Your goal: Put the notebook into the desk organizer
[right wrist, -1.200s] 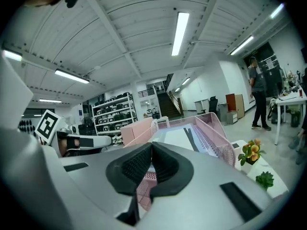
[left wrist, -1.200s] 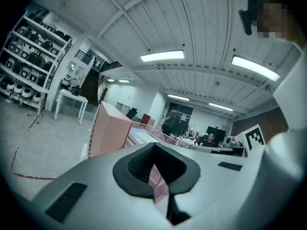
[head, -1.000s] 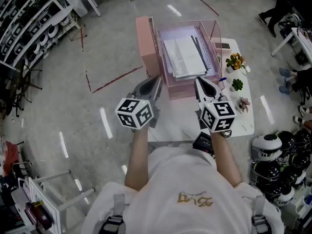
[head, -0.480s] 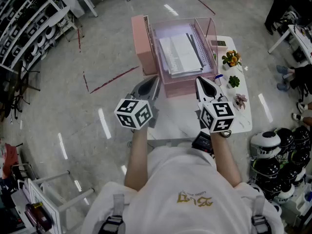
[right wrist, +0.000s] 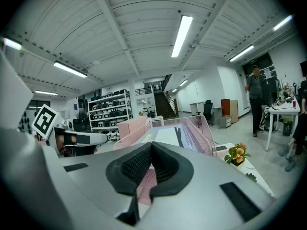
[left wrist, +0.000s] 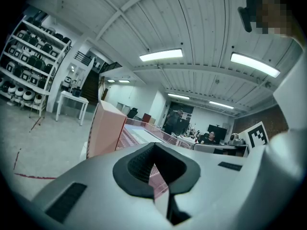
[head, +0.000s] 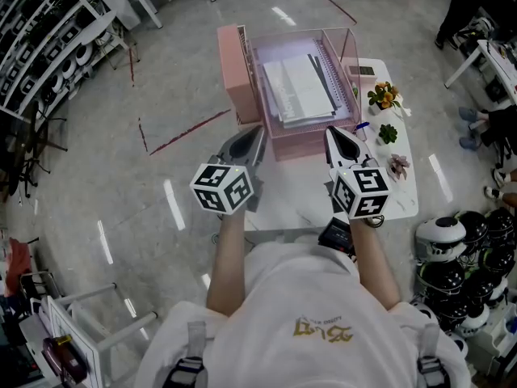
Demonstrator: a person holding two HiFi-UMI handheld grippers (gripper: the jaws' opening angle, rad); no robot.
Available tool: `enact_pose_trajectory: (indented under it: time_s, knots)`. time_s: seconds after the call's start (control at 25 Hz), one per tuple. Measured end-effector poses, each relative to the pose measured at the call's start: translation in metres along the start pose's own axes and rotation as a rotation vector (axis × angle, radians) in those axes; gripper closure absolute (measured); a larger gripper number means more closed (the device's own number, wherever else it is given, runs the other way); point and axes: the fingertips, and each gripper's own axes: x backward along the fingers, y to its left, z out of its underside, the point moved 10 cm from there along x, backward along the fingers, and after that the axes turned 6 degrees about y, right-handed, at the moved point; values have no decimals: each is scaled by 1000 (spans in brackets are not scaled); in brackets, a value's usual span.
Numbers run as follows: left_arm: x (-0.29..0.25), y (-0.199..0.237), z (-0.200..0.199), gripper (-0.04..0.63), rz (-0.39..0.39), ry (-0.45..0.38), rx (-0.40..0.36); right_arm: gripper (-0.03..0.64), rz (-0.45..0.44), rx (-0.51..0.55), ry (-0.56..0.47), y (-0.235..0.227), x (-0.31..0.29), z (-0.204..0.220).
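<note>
A pink mesh desk organizer [head: 242,75] stands at the far end of a small white table [head: 400,204]. A white spiral notebook [head: 300,87] lies flat in its tray on other papers. My left gripper [head: 256,134] and right gripper [head: 329,134] hover side by side just short of the organizer's near edge. Both are shut with nothing in them. In the left gripper view the left gripper [left wrist: 153,168] points at the organizer's pink side panel [left wrist: 105,128]. In the right gripper view the right gripper [right wrist: 150,169] faces the mesh wall [right wrist: 204,131] and the notebook [right wrist: 165,135].
On the table's right side stand an orange-flowered plant [head: 382,98], a green succulent [head: 388,135] and a pinkish one [head: 400,169]; a small device [head: 365,72] lies behind them. Helmets [head: 468,249] are stacked at the right, shelving [head: 40,31] at the left.
The view shifted a little, so the organizer sits slightly higher and further left in the frame. Both grippers keep their places and stay shut.
</note>
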Motion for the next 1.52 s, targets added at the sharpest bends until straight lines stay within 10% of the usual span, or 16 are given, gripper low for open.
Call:
enact_pose_trajectory:
  time_s: [1.52]
  knots:
    - [-4, 2, 0, 580, 8, 5, 2, 606, -4, -10, 5, -4, -1, 2]
